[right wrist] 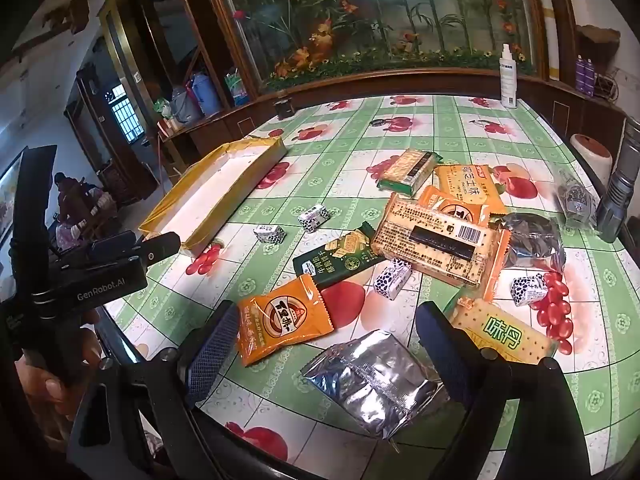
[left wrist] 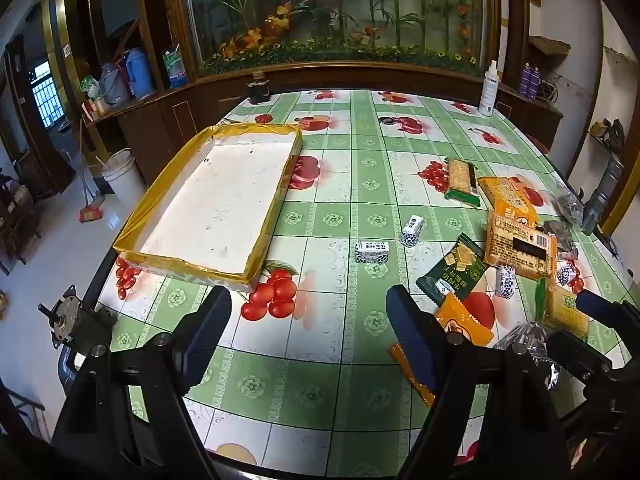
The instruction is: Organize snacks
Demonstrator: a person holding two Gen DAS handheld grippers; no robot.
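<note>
While both grippers (left wrist: pixel 308 320) (right wrist: pixel 328 344) gape wide and empty, your right may crush or skid the silver pouch (right wrist: pixel 376 380) off the table edge (right wrist: pixel 256 456).

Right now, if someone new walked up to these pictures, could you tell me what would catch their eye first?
Probably the jumble of snack packets spread over the right half of the fruit-print tablecloth, orange, green and silver wrappers overlapping. Next, the shallow yellow-rimmed tray on the left, with nothing in it. In the foreground, the left gripper and right gripper both stand open, the right one above a silver foil bag.
</note>
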